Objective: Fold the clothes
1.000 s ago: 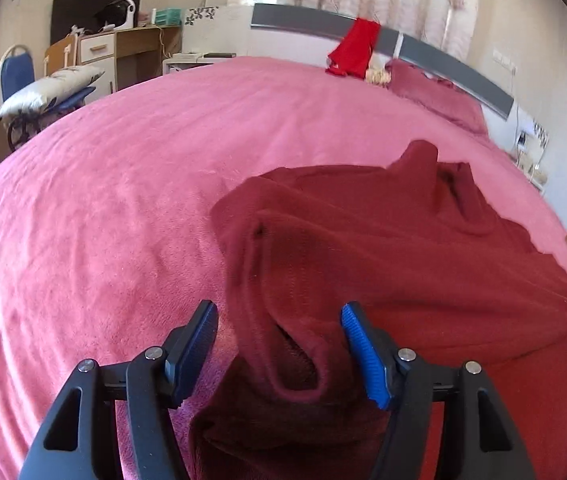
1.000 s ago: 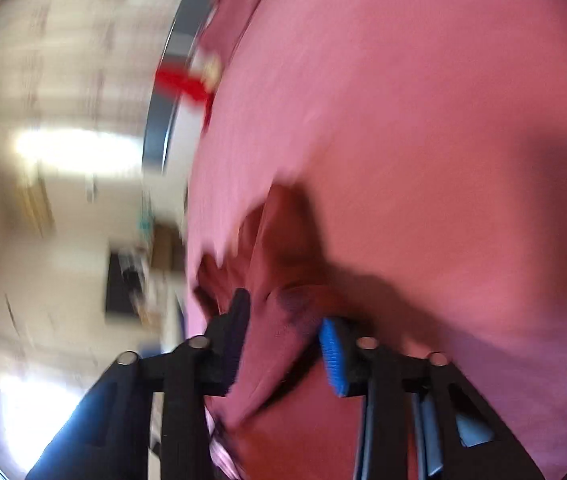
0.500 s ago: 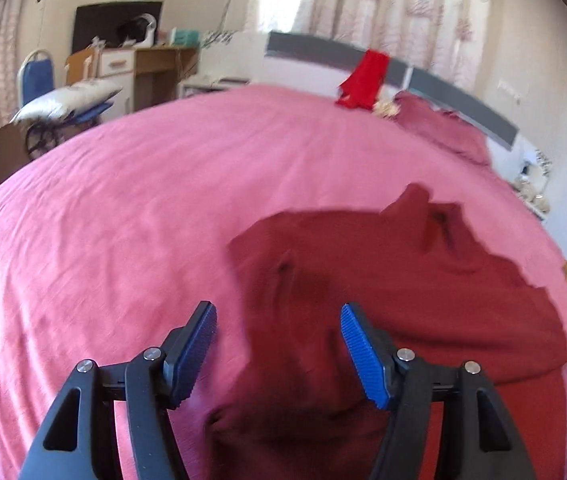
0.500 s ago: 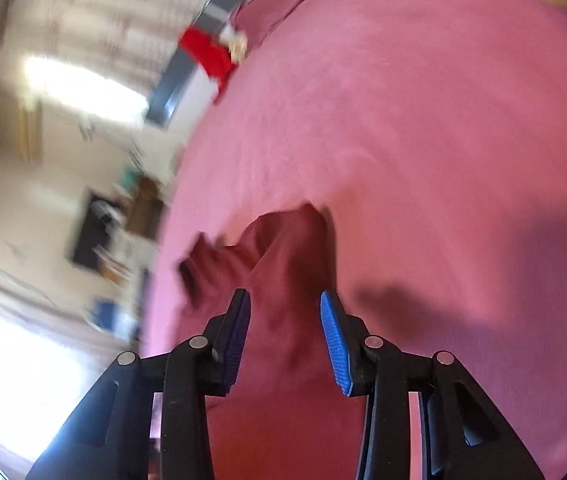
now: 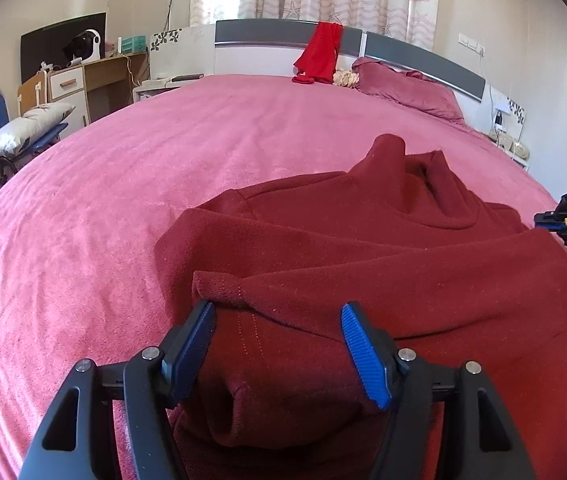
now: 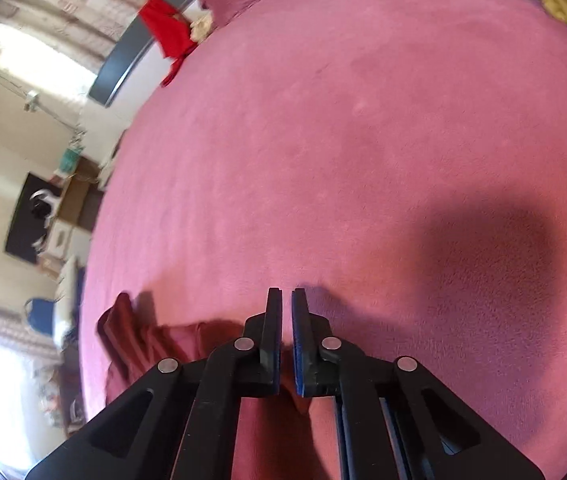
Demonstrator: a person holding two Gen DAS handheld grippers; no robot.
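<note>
The bed (image 5: 131, 184) under me is wide, its pink cover bare across the middle and up to the headboard (image 5: 283, 36), with plenty of room to the left edge and ahead. The dark red sweater (image 5: 383, 248) lies near the foot edge, folded over on itself, collar toward the headboard. A bright red garment (image 5: 319, 54) hangs over the headboard beside a pillow (image 5: 407, 88). I can read no writing anywhere. My left claw (image 5: 277, 344) tilts down, jaws spread wide, released, with a fold of the sweater lying between them. My right claw (image 6: 286, 340) tilts down over bare cover, clenched on nothing, the sweater's edge beneath it.
</note>
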